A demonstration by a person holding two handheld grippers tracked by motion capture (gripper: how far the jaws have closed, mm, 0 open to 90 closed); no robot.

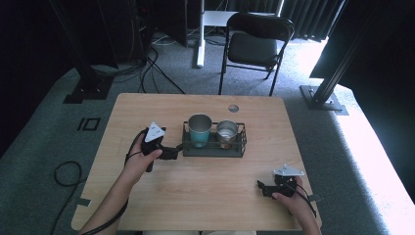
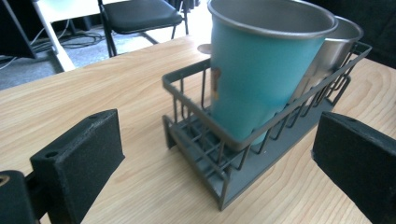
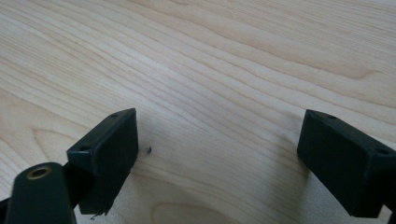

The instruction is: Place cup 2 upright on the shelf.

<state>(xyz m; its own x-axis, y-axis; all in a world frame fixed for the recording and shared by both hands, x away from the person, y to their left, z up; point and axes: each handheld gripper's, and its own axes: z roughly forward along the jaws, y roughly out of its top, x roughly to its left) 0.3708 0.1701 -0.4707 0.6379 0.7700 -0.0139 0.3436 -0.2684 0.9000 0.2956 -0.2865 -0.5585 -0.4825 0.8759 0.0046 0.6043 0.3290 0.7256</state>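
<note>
- My left hand-held gripper sits spread wide at the left end of the wire rack, grasping nothing; the end wall lies between the jaws but I can't tell if they touch it.
- Left gripper view: both pads bracket the rack's near corner, with the teal cup upright in the near compartment and the steel cup behind it.
- My right hand-held gripper is released too, low over bare counter, well apart from the rack.
- Progress, my read: both cups already stand in the rack; grabbing or moving it looks not yet done.
- The high view gives the whole layout, rack mid-counter, chair beyond.
- The right gripper view adds wood grain and a tiny dark speck.
</note>
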